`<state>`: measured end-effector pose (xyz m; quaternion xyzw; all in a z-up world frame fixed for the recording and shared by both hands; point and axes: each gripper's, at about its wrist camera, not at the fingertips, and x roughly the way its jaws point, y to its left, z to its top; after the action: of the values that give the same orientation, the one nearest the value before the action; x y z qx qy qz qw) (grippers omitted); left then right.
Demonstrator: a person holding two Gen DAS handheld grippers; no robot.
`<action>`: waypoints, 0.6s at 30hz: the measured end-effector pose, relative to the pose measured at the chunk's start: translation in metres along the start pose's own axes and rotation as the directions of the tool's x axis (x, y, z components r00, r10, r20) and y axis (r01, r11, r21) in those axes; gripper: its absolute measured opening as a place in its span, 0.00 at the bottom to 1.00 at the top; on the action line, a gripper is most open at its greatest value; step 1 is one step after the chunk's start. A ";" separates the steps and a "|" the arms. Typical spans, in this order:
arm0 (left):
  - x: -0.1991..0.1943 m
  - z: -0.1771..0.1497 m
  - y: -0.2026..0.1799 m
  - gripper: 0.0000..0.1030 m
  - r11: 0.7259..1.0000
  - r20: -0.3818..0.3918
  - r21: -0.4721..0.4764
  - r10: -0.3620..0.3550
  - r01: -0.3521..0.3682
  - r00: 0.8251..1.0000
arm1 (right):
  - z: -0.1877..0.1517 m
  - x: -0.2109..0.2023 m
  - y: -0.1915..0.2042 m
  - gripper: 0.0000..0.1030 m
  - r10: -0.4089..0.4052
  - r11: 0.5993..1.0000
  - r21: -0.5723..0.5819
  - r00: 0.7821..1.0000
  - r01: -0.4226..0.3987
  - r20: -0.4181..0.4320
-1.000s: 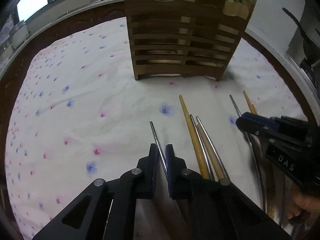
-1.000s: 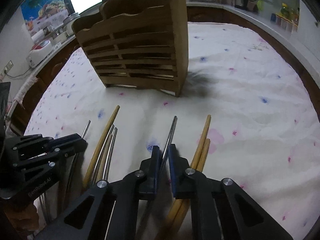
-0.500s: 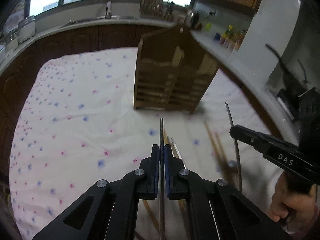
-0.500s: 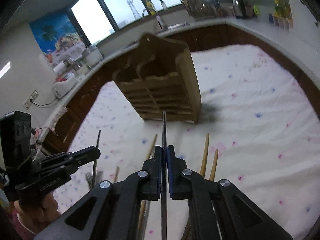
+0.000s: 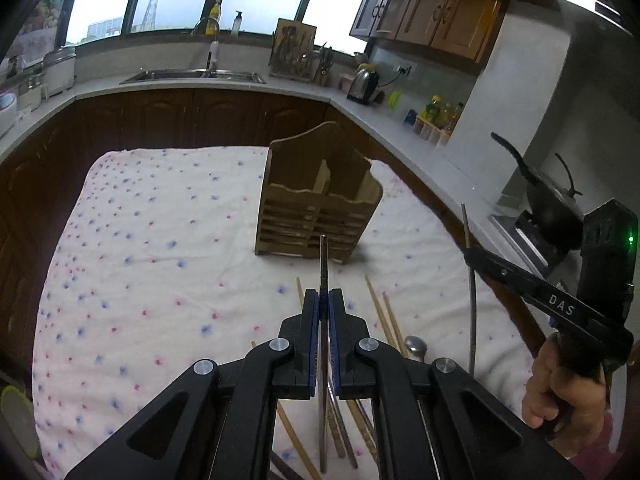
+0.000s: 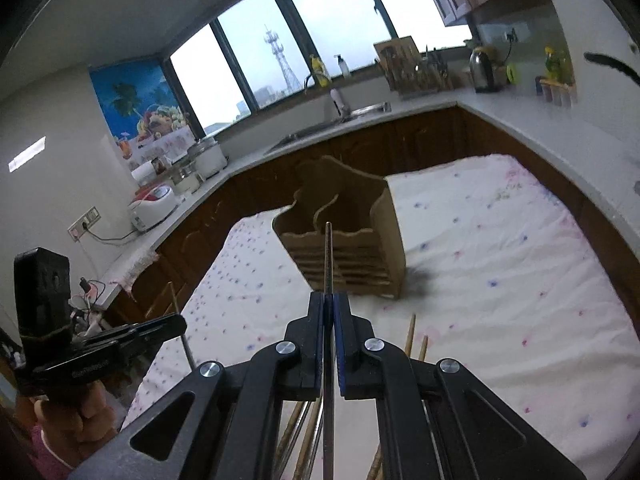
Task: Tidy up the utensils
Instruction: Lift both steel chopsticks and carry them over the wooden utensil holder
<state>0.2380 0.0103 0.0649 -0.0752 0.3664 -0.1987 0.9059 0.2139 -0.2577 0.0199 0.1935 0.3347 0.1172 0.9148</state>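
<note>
My left gripper point(image 5: 323, 294) is shut on a metal chopstick point(image 5: 323, 258) and holds it up above the table, its tip pointing at the wooden utensil holder point(image 5: 318, 200). My right gripper point(image 6: 328, 298) is shut on another metal chopstick point(image 6: 328, 258), also lifted and pointing at the holder point(image 6: 344, 236). The right gripper shows in the left wrist view point(image 5: 470, 254) with its chopstick upright; the left gripper shows in the right wrist view point(image 6: 180, 324). Wooden chopsticks point(image 5: 380, 316) and metal ones lie on the cloth below, as do wooden chopsticks point(image 6: 410, 338) in the right wrist view.
The table has a white cloth point(image 5: 152, 264) with pink and blue dots. A spoon bowl point(image 5: 416, 346) lies among the loose utensils. Dark cabinets and a grey counter point(image 5: 224, 84) with sink, kettle and bottles ring the table. A wok point(image 5: 556, 204) sits on a stove at right.
Both grippers have closed on a metal chopstick each and lifted them off the cloth, rising well above the table. The holder now looks farther away and lower in both views.
</note>
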 end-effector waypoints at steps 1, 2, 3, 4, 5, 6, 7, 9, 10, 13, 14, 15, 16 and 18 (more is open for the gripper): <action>0.000 0.000 -0.001 0.02 1.000 0.005 0.000 -0.003 0.003 1.000 | 0.000 -0.001 0.000 0.05 0.002 1.000 0.002 1.000 -0.002 0.008; -0.002 0.001 -0.002 0.02 1.000 0.009 0.000 -0.004 0.004 1.000 | 0.000 -0.003 0.000 0.05 0.005 1.000 0.002 1.000 -0.005 0.016; -0.005 0.002 -0.003 0.02 1.000 0.014 0.000 -0.007 0.007 1.000 | 0.000 -0.005 0.000 0.05 0.016 1.000 0.001 0.999 -0.016 0.030; -0.007 0.002 -0.003 0.02 1.000 0.019 0.001 -0.010 0.010 1.000 | 0.000 -0.007 0.000 0.05 0.026 1.000 0.001 0.999 -0.026 0.046; -0.008 0.003 -0.004 0.02 1.000 0.023 0.001 -0.013 0.013 1.000 | -0.001 -0.009 0.000 0.05 0.031 1.000 0.001 0.998 -0.031 0.060; -0.010 0.003 -0.005 0.02 1.000 0.027 0.001 -0.016 0.016 1.000 | -0.001 -0.010 -0.001 0.05 0.036 0.999 0.003 0.997 -0.037 0.066; -0.011 0.005 -0.006 0.02 1.000 0.029 0.001 -0.018 0.018 0.999 | -0.001 -0.011 -0.002 0.05 0.051 0.999 0.006 0.996 -0.051 0.074; -0.013 0.006 -0.007 0.02 1.000 0.034 0.003 -0.022 0.022 0.999 | -0.002 -0.009 -0.003 0.05 0.056 0.998 0.015 0.995 -0.058 0.080; -0.013 0.007 -0.008 0.02 1.000 0.036 0.005 -0.025 0.025 0.999 | -0.003 -0.011 -0.004 0.05 0.056 0.998 0.016 0.995 -0.058 0.081; -0.016 0.010 -0.009 0.02 1.000 0.044 0.004 -0.028 0.028 0.999 | -0.004 -0.009 -0.006 0.05 0.061 0.998 0.022 0.994 -0.063 0.086; -0.016 0.011 -0.008 0.02 0.999 0.046 0.002 -0.032 0.032 0.998 | -0.004 -0.010 -0.007 0.05 0.062 0.998 0.022 0.994 -0.064 0.086; -0.017 0.012 -0.008 0.02 0.999 0.049 0.000 -0.034 0.034 0.998 | -0.004 -0.009 -0.007 0.05 0.062 0.998 0.024 0.994 -0.064 0.087; -0.017 0.013 -0.008 0.02 0.999 0.051 -0.001 -0.034 0.034 0.998 | -0.005 -0.009 -0.008 0.05 0.061 0.998 0.025 0.994 -0.064 0.087; -0.018 0.015 -0.007 0.02 0.999 0.054 -0.002 -0.035 0.035 0.998 | -0.005 -0.008 -0.010 0.05 0.064 0.997 0.030 0.994 -0.067 0.087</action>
<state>0.2350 0.0113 0.0890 -0.0884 0.3407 -0.2116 0.9118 0.2056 -0.2677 0.0169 0.2243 0.2905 0.1331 0.9206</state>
